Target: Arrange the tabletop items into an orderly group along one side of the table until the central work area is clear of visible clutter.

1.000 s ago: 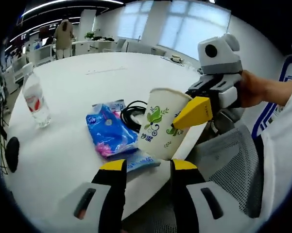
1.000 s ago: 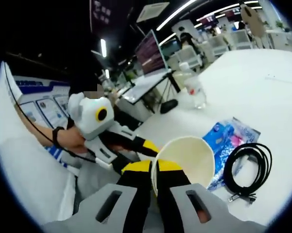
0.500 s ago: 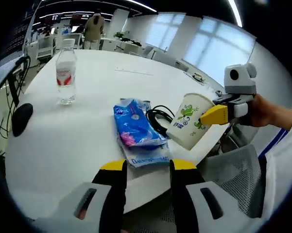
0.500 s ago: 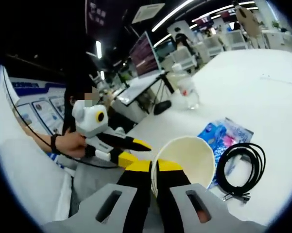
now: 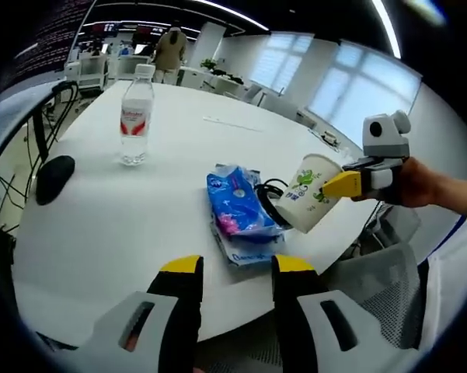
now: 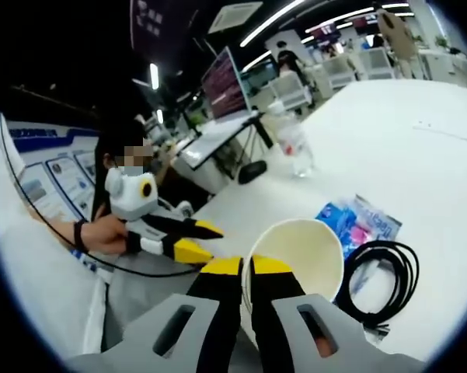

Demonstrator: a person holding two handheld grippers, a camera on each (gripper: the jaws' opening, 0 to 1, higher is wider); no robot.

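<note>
A white paper cup with green print hangs tilted over the round white table's near-right edge, and my right gripper is shut on the cup's rim. That gripper enters the left gripper view from the right, held by a hand. My left gripper is open over the table's near edge, nothing between its jaws; it also appears at left in the right gripper view. A blue snack packet and a coiled black cable lie beside the cup. A water bottle stands farther back.
A black mouse-shaped object lies at the table's left edge. A grey mesh chair sits below the cup at the near-right. Desks, monitors and people fill the room behind. A flat white strip lies far across the table.
The left gripper view has pulled back and up, so table items look smaller and farther. The cup stays held in the right gripper, still tilted near the table edge.
</note>
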